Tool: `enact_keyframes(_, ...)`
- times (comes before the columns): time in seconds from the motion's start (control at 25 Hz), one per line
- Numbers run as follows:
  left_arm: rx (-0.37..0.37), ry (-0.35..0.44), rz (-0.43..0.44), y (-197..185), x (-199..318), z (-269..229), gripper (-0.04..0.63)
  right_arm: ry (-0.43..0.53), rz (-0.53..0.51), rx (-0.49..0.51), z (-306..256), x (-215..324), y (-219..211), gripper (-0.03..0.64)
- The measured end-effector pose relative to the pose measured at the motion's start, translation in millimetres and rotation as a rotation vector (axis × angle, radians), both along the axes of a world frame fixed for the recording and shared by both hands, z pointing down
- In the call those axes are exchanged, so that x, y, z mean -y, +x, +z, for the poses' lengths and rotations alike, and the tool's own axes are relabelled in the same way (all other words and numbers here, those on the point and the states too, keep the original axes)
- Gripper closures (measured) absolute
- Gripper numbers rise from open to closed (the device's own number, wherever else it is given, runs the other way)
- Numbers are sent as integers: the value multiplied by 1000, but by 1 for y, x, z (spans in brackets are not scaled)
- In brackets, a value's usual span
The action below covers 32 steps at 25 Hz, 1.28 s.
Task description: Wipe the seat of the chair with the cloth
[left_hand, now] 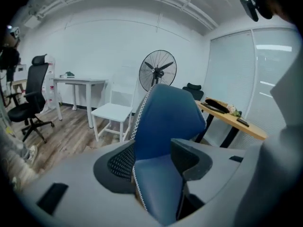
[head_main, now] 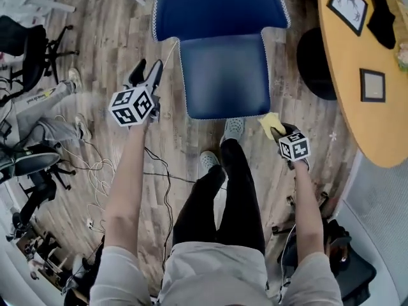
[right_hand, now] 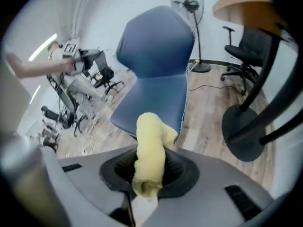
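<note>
A: Where's our chair (head_main: 220,18)?
B: Ahead of us on the wood floor (head_main: 172,136), blue seat (head_main: 223,78) toward us.
A: And our 2 tools?
B: Our left tool (head_main: 146,75) has its jaws apart, empty, left of the seat. Our right tool (head_main: 280,132) is clamped on the yellow cloth (head_main: 270,123), just off the seat's front right corner.

Fingers (left_hand: 117,167) of the left gripper (left_hand: 154,168) stand apart; blue chair (left_hand: 163,119) beyond.

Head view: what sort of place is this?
Probably an office or lab workspace: a black swivel office chair, a white desk, a pedestal fan, a round wooden table, and loose cables on the wood floor.
</note>
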<state>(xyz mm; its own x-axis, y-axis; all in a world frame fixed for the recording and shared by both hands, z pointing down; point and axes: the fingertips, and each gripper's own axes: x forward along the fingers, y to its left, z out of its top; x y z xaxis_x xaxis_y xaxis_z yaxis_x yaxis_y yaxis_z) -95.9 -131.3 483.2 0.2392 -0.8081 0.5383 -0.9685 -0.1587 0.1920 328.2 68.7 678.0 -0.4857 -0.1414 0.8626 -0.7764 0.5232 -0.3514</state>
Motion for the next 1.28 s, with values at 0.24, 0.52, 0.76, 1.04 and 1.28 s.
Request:
enact_keyframes(0.24,-154,-22,83,72,-104,-53,350,124,375,147,-119,-4,-15,522)
enact_keyframes(0.52,-219,-13,176,117,-213,-127,350,306,525,192,-243,-50,-50,522)
enact_keyframes(0.76,-236,27,184,121,-267,-172,369,413,556,164,-309,-89,-77,522)
enact_keyframes(1.04,-275,59,154,120,-295,-192,429,502,547,118,-332,-121,-92,522)
enact_keyframes(1.28,-239,26,168,117,-294,-200,566,512,505,145,-338,-125,-113,522)
